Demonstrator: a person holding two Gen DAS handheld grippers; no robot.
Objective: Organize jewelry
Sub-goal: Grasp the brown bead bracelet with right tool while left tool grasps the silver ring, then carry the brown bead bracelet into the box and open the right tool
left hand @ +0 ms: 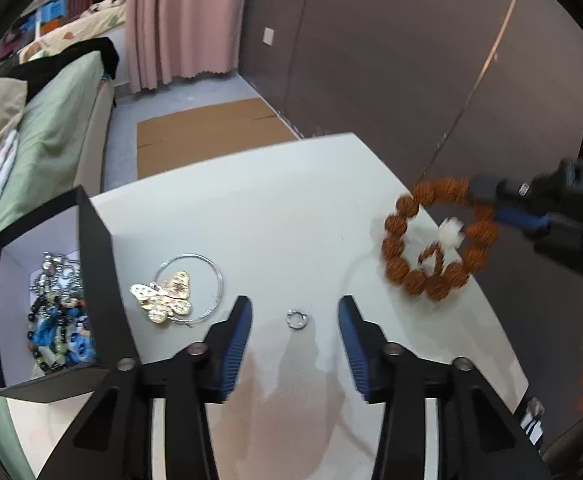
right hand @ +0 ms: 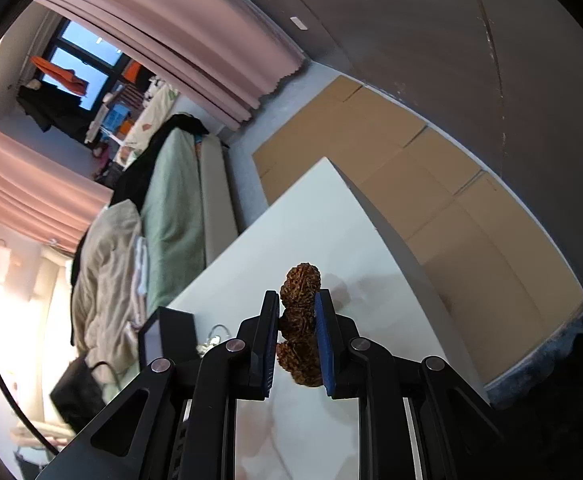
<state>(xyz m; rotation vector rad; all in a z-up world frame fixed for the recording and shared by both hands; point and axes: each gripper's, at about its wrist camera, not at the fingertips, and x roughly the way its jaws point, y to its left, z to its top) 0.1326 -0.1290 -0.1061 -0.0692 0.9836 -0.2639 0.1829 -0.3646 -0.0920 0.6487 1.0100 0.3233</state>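
The brown bead bracelet [left hand: 437, 240] hangs in the air at about three o'clock in the left wrist view, above the right edge of the white table [left hand: 275, 200], with a white tuft and a few small beads dangling inside its loop. The right gripper [left hand: 487, 204] has clamped onto it at the upper right of the loop; in the right wrist view the rough carved beads [right hand: 297, 320] are squeezed between the two blue pads [right hand: 268, 344], filling the gap at six o'clock.

The left gripper [left hand: 293, 320] stands wide apart and grips nothing. A small silver ring [left hand: 296, 319] lies on the table right between its fingertips, touching neither one.

At about nine o'clock from the ring lies a gold butterfly pendant [left hand: 165, 296] on a thin silver wire hoop [left hand: 207, 280]. Further out at nine o'clock, on the table's left edge, sits an open black box [left hand: 103, 264] with a white lining, holding a tangle of blue, green and dark bead strands [left hand: 57, 332] and a silver chain.

A green bed [left hand: 51, 128] runs beside the table.
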